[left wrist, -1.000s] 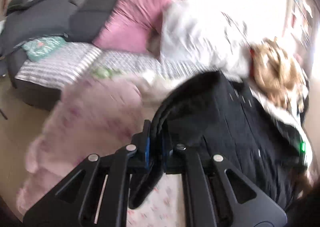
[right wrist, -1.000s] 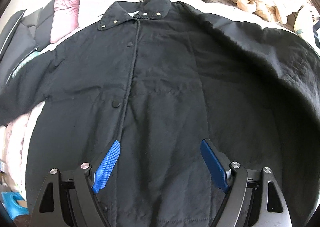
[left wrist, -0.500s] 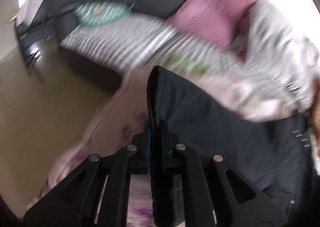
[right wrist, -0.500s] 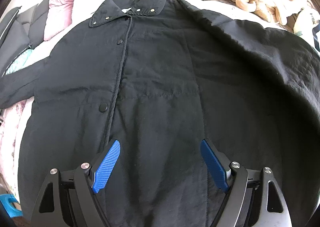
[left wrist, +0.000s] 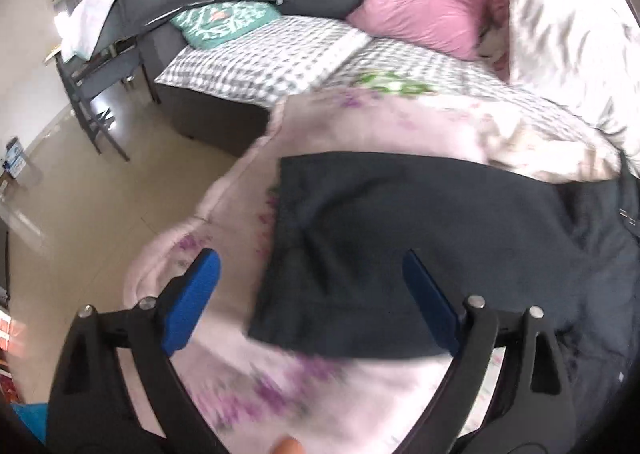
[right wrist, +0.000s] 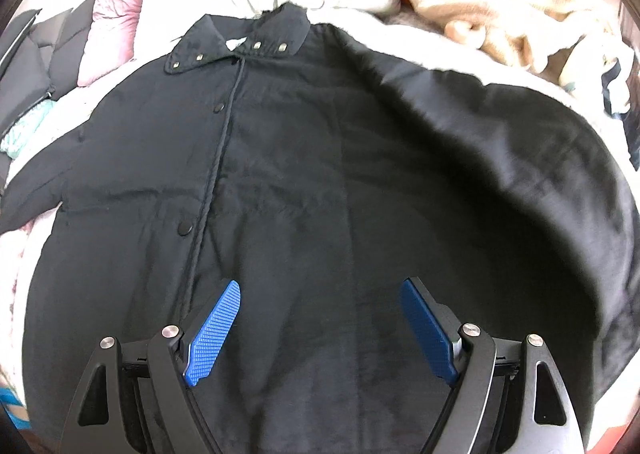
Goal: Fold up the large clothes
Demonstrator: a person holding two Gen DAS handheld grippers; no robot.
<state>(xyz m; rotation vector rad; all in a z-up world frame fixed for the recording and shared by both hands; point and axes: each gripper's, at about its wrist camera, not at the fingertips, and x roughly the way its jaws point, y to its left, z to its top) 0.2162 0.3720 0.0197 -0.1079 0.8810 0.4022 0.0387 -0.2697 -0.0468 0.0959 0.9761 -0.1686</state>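
A black coat (right wrist: 304, 174) lies spread flat, front up, on a bed covered by a pale pink floral blanket (left wrist: 328, 386), collar at the far end. Its sleeve (left wrist: 384, 254) stretches left across the blanket. Both the left gripper (left wrist: 312, 294) and right gripper (right wrist: 320, 318) hover above with fingers spread, grasping nothing

The black coat (right wrist: 304, 190) lay spread front-up, filling the frame's centre, collar (right wrist: 240, 42) at upper centre, snaps closed down the placket left of centre, and its sleeve (left wrist: 360, 254) extended flat, cuff squared, across mid-frame.
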